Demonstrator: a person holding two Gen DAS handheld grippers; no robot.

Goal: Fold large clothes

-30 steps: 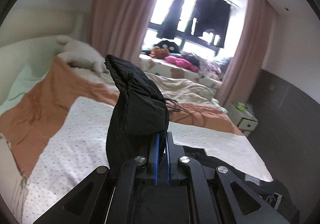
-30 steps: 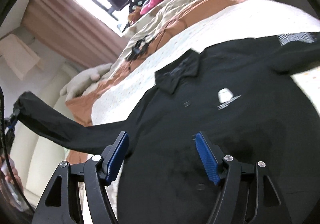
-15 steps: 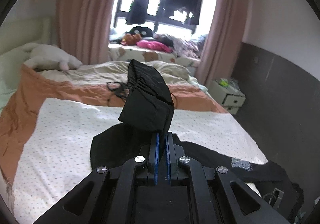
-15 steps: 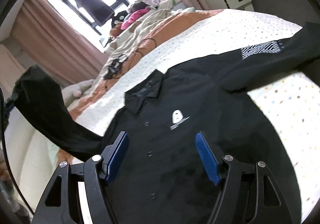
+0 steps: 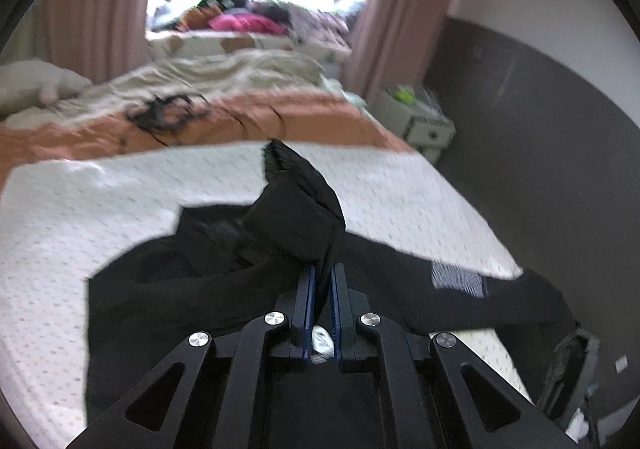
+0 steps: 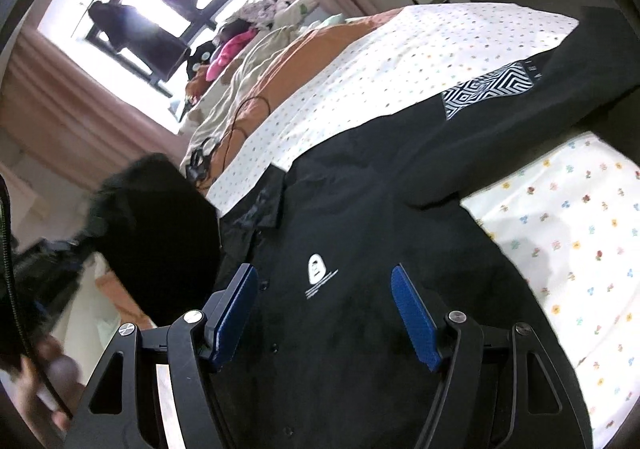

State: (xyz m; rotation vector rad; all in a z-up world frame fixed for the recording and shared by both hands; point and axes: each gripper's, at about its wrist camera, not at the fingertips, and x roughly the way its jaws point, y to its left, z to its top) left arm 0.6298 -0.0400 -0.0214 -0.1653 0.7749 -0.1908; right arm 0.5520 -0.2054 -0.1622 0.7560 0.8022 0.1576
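A black button shirt [image 6: 360, 229] lies face up on the bed, with a white logo [image 6: 318, 269] on the chest and a patterned patch [image 6: 486, 89] on its outstretched sleeve. My left gripper [image 5: 322, 273] has the other sleeve's cuff [image 5: 296, 217] pinched between its blue pads above the shirt's body [image 5: 168, 289]. Its jaws are opening, with the cloth still between them. That lifted sleeve [image 6: 160, 229] shows as a dark bunch at the left in the right wrist view. My right gripper [image 6: 324, 281] hovers over the chest, open and widening slightly, with nothing between its fingers.
The bed has a dotted white sheet [image 5: 80, 209], an orange blanket [image 5: 280, 117] with a black cable [image 5: 160, 113] on it, and a clothes pile [image 5: 248, 23] by the window. A white nightstand [image 5: 424, 125] stands at the right, by a dark wall. A hand [image 6: 48, 381] shows at lower left.
My left gripper has swung right and down with the sleeve, bringing the cuff over the shirt's body. The gap between its pads has widened slightly. The right gripper shifted across the chest.
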